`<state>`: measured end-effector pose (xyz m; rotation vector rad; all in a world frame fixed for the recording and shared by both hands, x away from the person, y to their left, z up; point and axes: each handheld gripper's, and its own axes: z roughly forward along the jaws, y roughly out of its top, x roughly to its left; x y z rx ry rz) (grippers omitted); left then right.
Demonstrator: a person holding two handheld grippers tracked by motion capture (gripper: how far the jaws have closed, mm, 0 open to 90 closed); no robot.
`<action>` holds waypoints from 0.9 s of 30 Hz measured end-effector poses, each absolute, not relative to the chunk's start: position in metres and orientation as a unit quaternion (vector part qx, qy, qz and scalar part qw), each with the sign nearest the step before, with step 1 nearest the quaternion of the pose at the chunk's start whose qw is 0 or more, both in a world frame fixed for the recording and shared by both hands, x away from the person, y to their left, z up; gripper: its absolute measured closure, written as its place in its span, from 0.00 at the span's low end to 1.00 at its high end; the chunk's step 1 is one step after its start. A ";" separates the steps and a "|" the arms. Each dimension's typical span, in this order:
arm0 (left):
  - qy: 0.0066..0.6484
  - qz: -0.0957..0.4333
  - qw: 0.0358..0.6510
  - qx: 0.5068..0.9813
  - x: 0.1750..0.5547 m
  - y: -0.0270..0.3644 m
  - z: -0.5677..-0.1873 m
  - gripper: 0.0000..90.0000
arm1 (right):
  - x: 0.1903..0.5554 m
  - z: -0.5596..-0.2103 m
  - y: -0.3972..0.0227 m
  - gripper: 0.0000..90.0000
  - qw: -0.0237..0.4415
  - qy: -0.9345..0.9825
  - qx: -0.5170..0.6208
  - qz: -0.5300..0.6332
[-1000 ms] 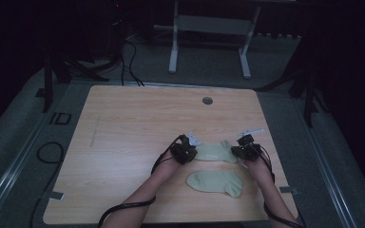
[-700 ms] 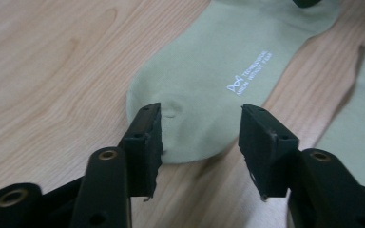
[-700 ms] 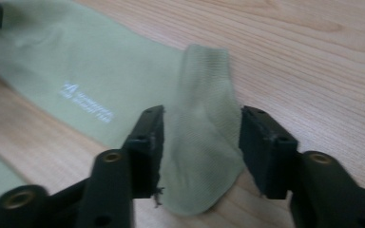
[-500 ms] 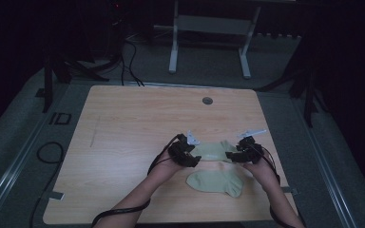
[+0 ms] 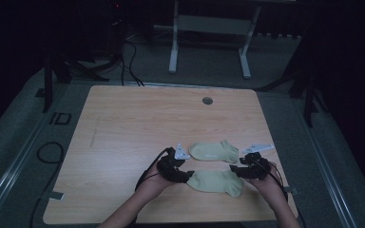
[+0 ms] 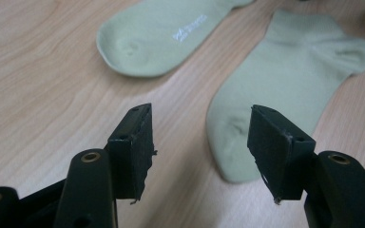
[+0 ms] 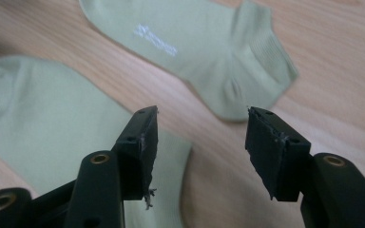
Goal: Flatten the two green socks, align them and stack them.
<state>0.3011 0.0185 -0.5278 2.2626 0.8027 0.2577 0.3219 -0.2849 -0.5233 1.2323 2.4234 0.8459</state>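
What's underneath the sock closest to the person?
The near sock lies flat on the bare wooden table, apart from the far sock. The wood directly beneath it is covered; no bulge suggests anything under it.

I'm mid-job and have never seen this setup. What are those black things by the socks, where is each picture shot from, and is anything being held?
There is no robot arm here. A person holds a hand-held claw in each hand: the left claw and the right claw, seen from a camera above the wooden table. The other two pictures come from small cameras riding on each claw, looking along its two black jaws.

Two pale green ankle socks lie flat on the table. The far sock has white lettering on it; the near sock lies between the two claws, one at each end.

Both claws have just been opening. In each claw's own picture the jaws stand apart with nothing between them: the left claw and the right claw hold nothing. Both socks rest free.
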 end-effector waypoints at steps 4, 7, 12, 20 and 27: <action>0.312 0.088 0.343 0.881 0.297 0.016 -0.537 0.46 | 0.311 -0.528 -0.289 0.55 0.148 0.843 0.430 0.287; 0.310 0.086 0.338 0.885 0.295 0.013 -0.542 0.46 | 0.305 -0.531 -0.292 0.59 0.151 0.842 0.431 0.287; 0.305 0.098 0.334 0.886 0.293 0.006 -0.546 0.48 | 0.299 -0.539 -0.291 0.63 0.145 0.848 0.429 0.277; 0.293 0.098 0.313 0.898 0.295 -0.001 -0.552 0.62 | 0.298 -0.547 -0.289 0.69 0.139 0.855 0.420 0.269; 0.288 0.088 0.307 0.903 0.294 -0.009 -0.554 0.83 | 0.297 -0.548 -0.286 0.93 0.115 0.861 0.411 0.277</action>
